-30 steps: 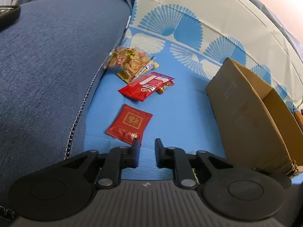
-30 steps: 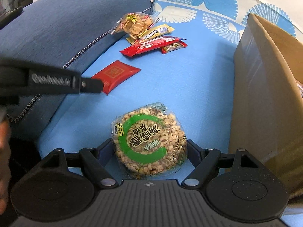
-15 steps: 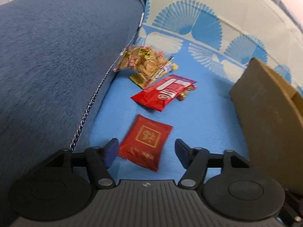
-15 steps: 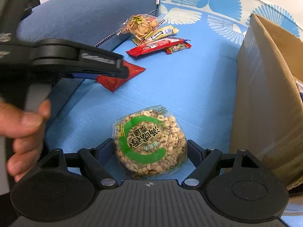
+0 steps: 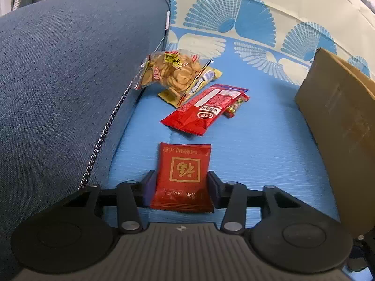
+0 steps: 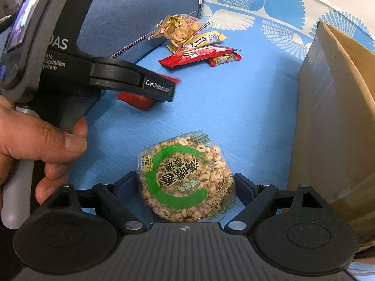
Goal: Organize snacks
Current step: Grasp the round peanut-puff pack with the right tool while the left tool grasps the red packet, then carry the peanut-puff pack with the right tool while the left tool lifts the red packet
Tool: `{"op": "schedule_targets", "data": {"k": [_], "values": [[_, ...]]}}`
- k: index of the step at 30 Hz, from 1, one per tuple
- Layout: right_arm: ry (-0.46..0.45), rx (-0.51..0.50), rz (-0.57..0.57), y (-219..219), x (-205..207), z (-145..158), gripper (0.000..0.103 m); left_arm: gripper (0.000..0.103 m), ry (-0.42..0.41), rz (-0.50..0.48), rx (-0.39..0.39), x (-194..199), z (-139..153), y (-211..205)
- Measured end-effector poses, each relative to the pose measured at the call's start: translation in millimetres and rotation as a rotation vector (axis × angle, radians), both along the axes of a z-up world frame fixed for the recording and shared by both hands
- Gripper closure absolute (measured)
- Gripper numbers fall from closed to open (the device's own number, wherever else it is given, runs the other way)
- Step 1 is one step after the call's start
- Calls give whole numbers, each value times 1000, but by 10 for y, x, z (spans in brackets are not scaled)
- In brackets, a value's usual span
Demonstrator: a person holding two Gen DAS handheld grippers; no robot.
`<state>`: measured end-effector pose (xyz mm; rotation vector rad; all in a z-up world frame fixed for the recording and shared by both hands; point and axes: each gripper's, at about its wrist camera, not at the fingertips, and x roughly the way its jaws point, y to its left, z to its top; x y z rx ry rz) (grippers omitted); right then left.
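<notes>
Red sachet [image 5: 184, 175] now sits between the left hand-held gripper [image 5: 181, 188] fingers, which were nearly closed a second ago; they flank it without squeezing. Right hand-held gripper [image 6: 186, 187] brackets the puffed-grain cake [image 6: 185, 178] beside the cardboard box [image 6: 332, 107].

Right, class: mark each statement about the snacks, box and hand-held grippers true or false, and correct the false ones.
1. The left hand-held gripper has the red sachet between its fingers. True.
2. The right hand-held gripper is at a chocolate bar. False: a round puffed-grain cake.
3. The cardboard box stands on the right. True.
4. The biscuit bag is in the box. False: it lies on the blue cloth.
</notes>
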<state>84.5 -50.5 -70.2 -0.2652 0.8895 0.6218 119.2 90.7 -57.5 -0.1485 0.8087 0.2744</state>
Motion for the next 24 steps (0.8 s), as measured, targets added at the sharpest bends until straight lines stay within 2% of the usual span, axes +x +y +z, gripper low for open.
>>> {"op": "schedule_targets", "data": {"k": [4,11,24], "values": [[-16,-2,9,11,-17,-9,19,55,-31,-7,-25,-58,65,19],[-54,9,8,-17,-62,29,20,55,-67,-16,-120,-229,214,118],[-125,92,-13,-166,-123,290,21,54,-129,-66,-126,-607,433,32]]}}
